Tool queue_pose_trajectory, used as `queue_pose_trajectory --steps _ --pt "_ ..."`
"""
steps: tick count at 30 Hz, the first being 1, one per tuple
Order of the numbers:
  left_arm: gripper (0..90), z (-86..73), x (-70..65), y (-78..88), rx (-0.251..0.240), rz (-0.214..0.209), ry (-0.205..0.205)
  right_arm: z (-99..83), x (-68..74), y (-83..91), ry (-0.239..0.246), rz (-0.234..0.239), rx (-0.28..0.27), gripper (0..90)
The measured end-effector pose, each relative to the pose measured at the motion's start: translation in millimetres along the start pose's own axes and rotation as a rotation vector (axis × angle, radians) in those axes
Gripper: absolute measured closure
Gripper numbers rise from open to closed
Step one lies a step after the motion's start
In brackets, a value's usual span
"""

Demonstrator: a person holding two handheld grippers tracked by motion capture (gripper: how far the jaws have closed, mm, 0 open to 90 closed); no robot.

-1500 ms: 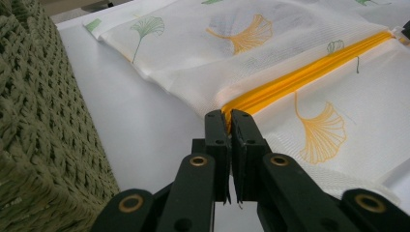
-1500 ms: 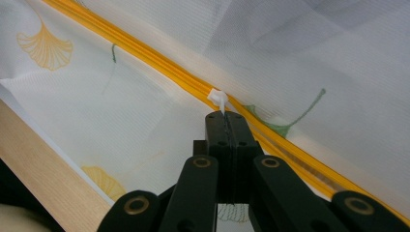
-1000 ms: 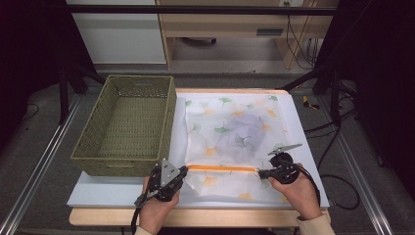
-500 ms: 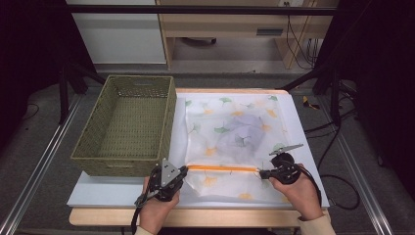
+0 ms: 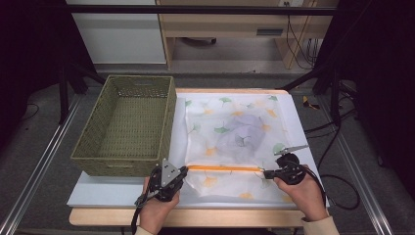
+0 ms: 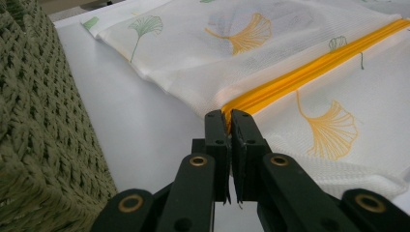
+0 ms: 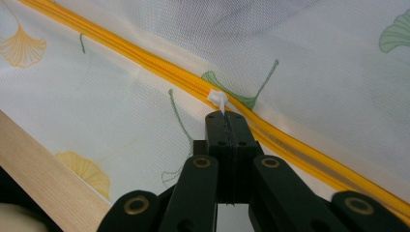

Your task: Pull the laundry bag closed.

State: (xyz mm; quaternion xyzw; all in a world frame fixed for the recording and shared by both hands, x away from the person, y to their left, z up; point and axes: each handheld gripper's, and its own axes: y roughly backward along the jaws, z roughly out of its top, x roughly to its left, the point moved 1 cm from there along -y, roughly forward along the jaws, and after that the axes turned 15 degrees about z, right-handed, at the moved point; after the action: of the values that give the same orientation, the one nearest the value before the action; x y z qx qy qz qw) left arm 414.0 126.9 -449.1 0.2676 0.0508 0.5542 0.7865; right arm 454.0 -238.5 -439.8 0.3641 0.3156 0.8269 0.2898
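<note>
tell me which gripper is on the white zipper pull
The right gripper: its shut jaws pinch the white zipper pull. The left gripper instead clamps the orange zipper at its end, at the bag's edge.

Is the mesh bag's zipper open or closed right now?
Closed along the stretch in view: the yellow zipper runs as one joined line, with the right gripper shut on its white pull.

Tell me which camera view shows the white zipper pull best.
The right gripper view: the white zipper pull sits close up at the tips of the shut right gripper, on the yellow zipper. The high view shows that gripper at the zipper's end, the pull too small to make out. The left gripper view shows the zipper's other end.
</note>
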Motion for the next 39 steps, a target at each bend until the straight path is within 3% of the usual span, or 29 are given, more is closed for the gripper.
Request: queue_pose_trajectory --steps 16,39 --pt "86.4 -0.1 -0.3 0.1 0.000 0.000 -0.002 -9.5 -13.3 13.3 -0.029 -0.001 -0.027 90.0" --pt "86.5 0.1 -0.4 -0.1 0.001 0.001 -0.005 -17.0 -24.8 20.6 -0.067 -0.016 -0.017 90.0"
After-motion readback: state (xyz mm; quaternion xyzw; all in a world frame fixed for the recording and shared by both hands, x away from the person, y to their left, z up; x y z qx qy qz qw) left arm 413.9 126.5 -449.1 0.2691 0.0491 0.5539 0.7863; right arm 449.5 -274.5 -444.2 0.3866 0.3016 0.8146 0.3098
